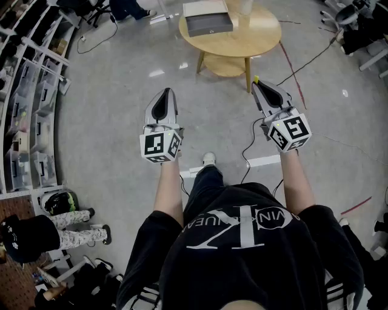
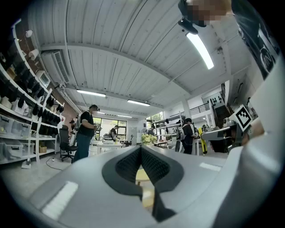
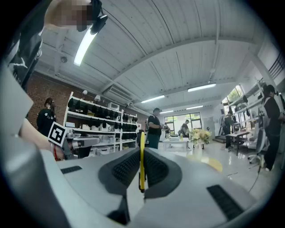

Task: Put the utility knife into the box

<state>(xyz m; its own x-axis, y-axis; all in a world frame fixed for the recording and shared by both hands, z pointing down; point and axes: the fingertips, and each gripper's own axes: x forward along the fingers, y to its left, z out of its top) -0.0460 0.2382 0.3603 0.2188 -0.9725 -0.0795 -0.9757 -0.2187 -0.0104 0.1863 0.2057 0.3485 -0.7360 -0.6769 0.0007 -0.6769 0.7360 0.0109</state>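
A thin yellow utility knife (image 3: pixel 141 160) stands on edge between the jaws of my right gripper (image 3: pixel 141 149), which is shut on it. In the head view its yellow tip (image 1: pixel 256 79) pokes out past the right gripper (image 1: pixel 259 85). My left gripper (image 1: pixel 165 92) is held level beside it, shut with nothing in it; its jaws (image 2: pixel 140 149) meet at the tip. Both hang over the floor, short of a round wooden table (image 1: pixel 257 33). An open grey box (image 1: pixel 208 24) lies on the table's far left part, with a white sheet (image 1: pixel 206 8) behind it.
Storage shelves (image 1: pixel 27 91) line the left wall. A person in a black cap (image 1: pixel 33 235) crouches at lower left. Cables (image 1: pixel 247 151) and red tape lines (image 1: pixel 291 66) cross the glossy floor. Several people stand farther off in the workshop (image 2: pixel 87 131).
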